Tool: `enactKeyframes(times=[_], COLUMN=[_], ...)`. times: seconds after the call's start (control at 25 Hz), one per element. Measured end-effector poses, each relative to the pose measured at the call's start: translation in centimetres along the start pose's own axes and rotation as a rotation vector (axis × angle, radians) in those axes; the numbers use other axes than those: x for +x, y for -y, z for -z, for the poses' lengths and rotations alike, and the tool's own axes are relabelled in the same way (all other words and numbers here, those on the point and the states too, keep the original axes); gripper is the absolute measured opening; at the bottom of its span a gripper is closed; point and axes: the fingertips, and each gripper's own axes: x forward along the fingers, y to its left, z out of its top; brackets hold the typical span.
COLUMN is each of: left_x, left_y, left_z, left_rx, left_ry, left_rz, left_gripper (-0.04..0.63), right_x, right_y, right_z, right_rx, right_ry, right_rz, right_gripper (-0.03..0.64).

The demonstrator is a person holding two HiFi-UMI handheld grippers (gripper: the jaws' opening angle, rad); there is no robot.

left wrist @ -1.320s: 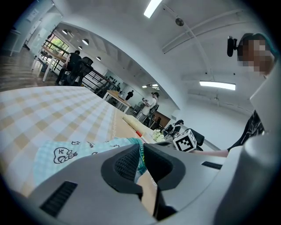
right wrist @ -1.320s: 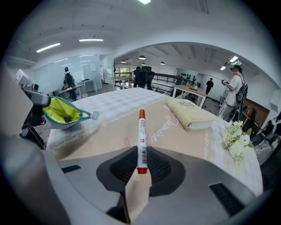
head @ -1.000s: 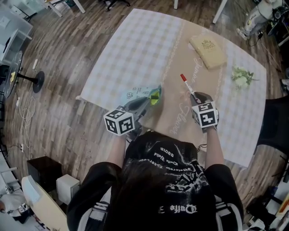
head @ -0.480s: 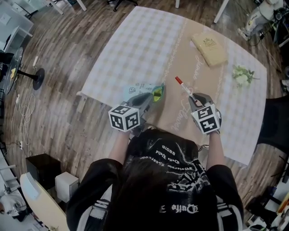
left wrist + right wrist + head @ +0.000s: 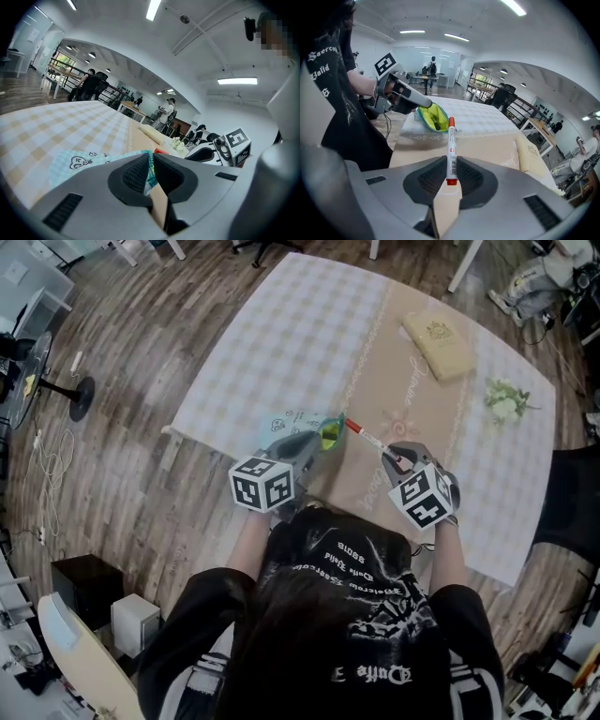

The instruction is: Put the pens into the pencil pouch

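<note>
"Right gripper view: what is clamped between the jaws of the right gripper (image 5: 449,180)?"

"A pen (image 5: 451,145) is held there. The jaws are drawn narrow on its lower barrel, near the red end plug. A white barrel with a barcode label and an orange-red cap can be seen, and the cap is pointed at the open mouth of the pouch (image 5: 432,116)."

"How is it expected to handle?"

"It is judged light, stiff and smooth-sided, so it could be twisted or slid in the pads if knocked against the fabric. A hold nearer mid-barrel would be steadier, though most of the length is left free for feeding in by the present hold at the tail."

"And the pouch?"

"It is judged soft and limp. Pale blue cloth with small printed doodles is shown outside and a yellow-green lining inside, where something dark, perhaps another pen, is lodged. Its near edge is pinched between the almost closed jaws of the left gripper (image 5: 151,174), so the mouth is propped open. The far part is rested on the table (image 5: 281,343), to the person's left. In the head view the cap is seen just at the mouth, but whether it is touching cannot be told."
</note>
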Motion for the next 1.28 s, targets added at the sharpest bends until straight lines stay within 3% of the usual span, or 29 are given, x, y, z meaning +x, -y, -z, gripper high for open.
enactKeyframes(times=[0.4, 1.28], left_x=[-1.2, -1.7], left_y=[0.1, 0.9], left_z=[0.7, 2.2], left_rx=[0.003, -0.006], left_ry=[-0.006, -0.032], left_rz=[0.005, 0.065], left_gripper=[0.044, 0.044], right_x=[1.0, 3.9], right_y=[-4.0, -7.3], right_z=[-1.0, -5.3], right_rx=[-0.101, -0.282], right_ry=[-0.036, -0.011], right_rz=[-0.079, -0.126], right_gripper=[0.075, 0.078])
